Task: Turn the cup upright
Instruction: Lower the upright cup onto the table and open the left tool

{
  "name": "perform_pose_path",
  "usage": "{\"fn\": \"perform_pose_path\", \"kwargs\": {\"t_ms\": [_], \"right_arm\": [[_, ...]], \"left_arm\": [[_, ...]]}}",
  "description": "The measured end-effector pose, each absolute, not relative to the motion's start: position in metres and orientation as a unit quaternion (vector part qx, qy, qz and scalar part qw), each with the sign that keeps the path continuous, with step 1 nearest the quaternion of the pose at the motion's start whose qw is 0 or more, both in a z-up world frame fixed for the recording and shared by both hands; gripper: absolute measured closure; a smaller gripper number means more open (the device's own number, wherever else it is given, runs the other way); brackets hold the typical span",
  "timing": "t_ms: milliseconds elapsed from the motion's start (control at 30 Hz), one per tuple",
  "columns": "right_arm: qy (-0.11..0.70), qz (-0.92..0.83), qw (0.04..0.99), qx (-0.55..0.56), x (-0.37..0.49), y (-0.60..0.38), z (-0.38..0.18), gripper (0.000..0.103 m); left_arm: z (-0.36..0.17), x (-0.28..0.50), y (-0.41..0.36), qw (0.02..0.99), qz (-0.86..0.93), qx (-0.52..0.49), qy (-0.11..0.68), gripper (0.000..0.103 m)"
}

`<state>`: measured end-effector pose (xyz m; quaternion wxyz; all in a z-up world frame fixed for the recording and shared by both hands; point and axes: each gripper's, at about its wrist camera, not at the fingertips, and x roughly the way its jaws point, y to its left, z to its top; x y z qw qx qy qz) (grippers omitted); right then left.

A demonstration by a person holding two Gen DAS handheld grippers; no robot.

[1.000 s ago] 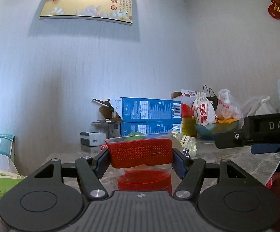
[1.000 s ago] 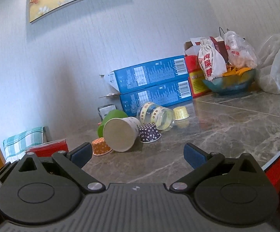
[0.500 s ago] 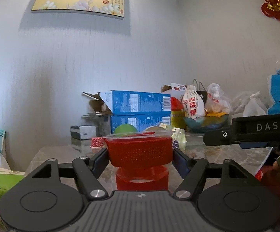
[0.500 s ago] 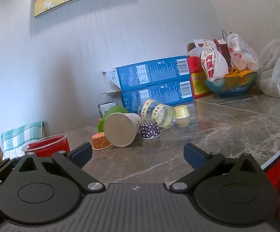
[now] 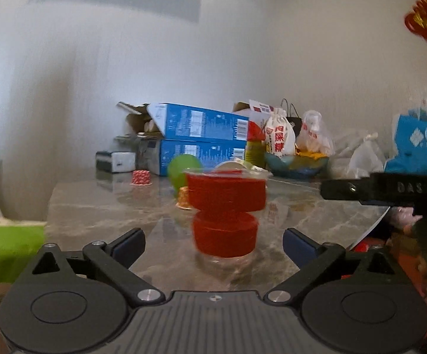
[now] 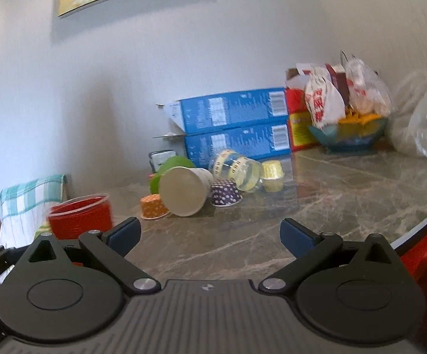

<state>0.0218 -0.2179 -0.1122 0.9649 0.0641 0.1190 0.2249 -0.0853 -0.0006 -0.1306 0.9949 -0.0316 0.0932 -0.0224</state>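
1. Marble-grey table (image 5: pixel 101 203): carries all items. The blue boxes (image 5: pixel 201 135) are stacked at the back, near the wall.
2. Left hand-held gripper (image 5: pixel 213 243): jaws spread wide, nothing between them. Right hand-held gripper (image 6: pixel 210 233): likewise released, holding nothing.
3. Red cup (image 5: pixel 225 212): stands on the table rim-up, clear rim on top, mirrored in the glossy surface. Judged: the flip of this cup is done and it is let go; what remains is pulling the gripper clear.
4. Position: the cup sits just ahead of the left fingertips, centred on the gap, touching neither. In the right view it is far left (image 6: pixel 79 216).
5. White paper cup (image 6: pixel 185 190) lies on its side, possibly next.
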Motion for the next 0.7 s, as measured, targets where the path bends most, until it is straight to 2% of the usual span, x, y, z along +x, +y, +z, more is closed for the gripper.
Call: {"fn": "perform_pose_path", "kwargs": {"t_ms": [333,467,533,600,700], "right_arm": [[0.084,0.267,0.960,-0.004,-0.029,-0.196,-0.078,0.001],[0.101,0.275,0.956,0.026,-0.029,-0.206,-0.046,0.001],[0.143,0.247,0.958,0.022,-0.027,-0.204,-0.025,0.001],[0.192,0.203,0.960,-0.005,-0.028,-0.196,-0.009,0.001],[0.195,0.200,0.960,-0.031,-0.040,-0.190,0.001,0.001]], "left_arm": [[-0.068,-0.104,0.045,0.974,0.021,-0.050,0.221,0.002],[-0.022,-0.107,0.045,0.970,0.002,-0.038,0.240,0.002],[-0.006,-0.110,0.038,0.971,-0.010,-0.023,0.239,0.002],[0.002,-0.112,0.031,0.970,-0.022,-0.017,0.241,0.002],[0.004,-0.113,0.020,0.969,-0.037,-0.013,0.244,0.002]]}}
